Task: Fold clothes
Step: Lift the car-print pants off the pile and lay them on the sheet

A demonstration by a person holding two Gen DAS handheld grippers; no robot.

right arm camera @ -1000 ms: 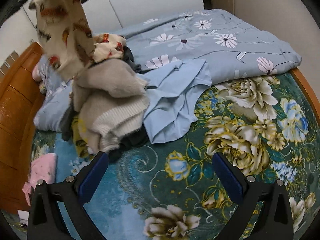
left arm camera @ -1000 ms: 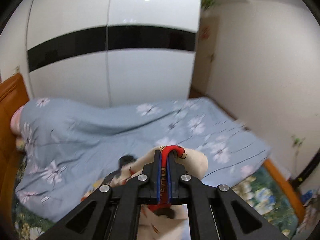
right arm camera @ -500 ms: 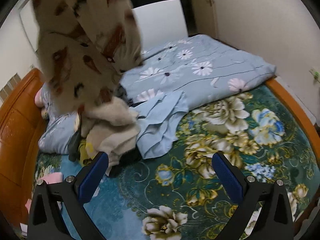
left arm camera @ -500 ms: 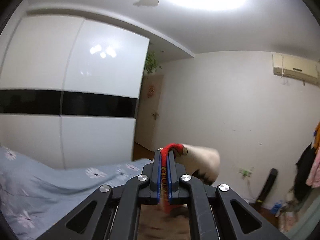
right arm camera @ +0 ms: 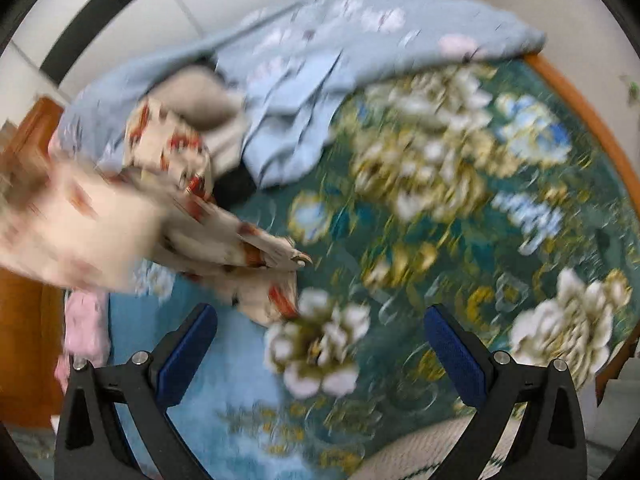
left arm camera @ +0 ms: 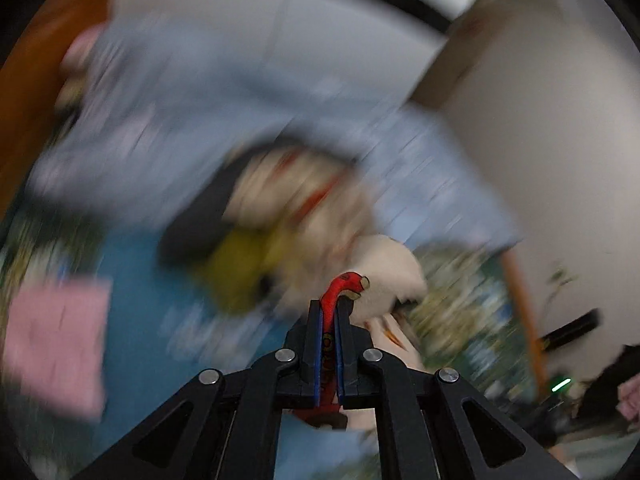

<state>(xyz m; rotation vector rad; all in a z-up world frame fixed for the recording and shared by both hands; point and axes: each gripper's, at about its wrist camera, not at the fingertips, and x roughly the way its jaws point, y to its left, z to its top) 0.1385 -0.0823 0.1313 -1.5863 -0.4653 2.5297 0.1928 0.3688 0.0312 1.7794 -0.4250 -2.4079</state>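
Motion blur smears both views, so I read this as a fast swing. My left gripper [left arm camera: 329,320] is clenched on the red trim of a cream cotton garment printed with red and brown figures [left arm camera: 384,276]; the cloth bulges out at one o'clock from the closed jaws and hangs below them. Half a second ago this camera looked at the wall and ceiling with the garment lifted high; now it faces down at the bed, so I have brought the garment back toward the mattress. In the right wrist view the same cream printed garment [right arm camera: 168,224] streams in from nine o'clock, and its loose end reaches onto the dark green floral bedspread [right arm camera: 460,208] just ahead of my right gripper [right arm camera: 320,344], which is spread wide and holds nothing. The heap of unsorted clothes [right arm camera: 208,108], with a light blue garment [right arm camera: 292,128] beside it, lies at eleven o'clock against the pale blue flowered quilt [right arm camera: 360,28]. A pink cloth [left arm camera: 60,336] sits at nine o'clock in the left view. I judge the garment is now free of the heap and is being cast onto the open bedspread; the next need is a second corner for my right gripper, so it can be spread flat before any fold.
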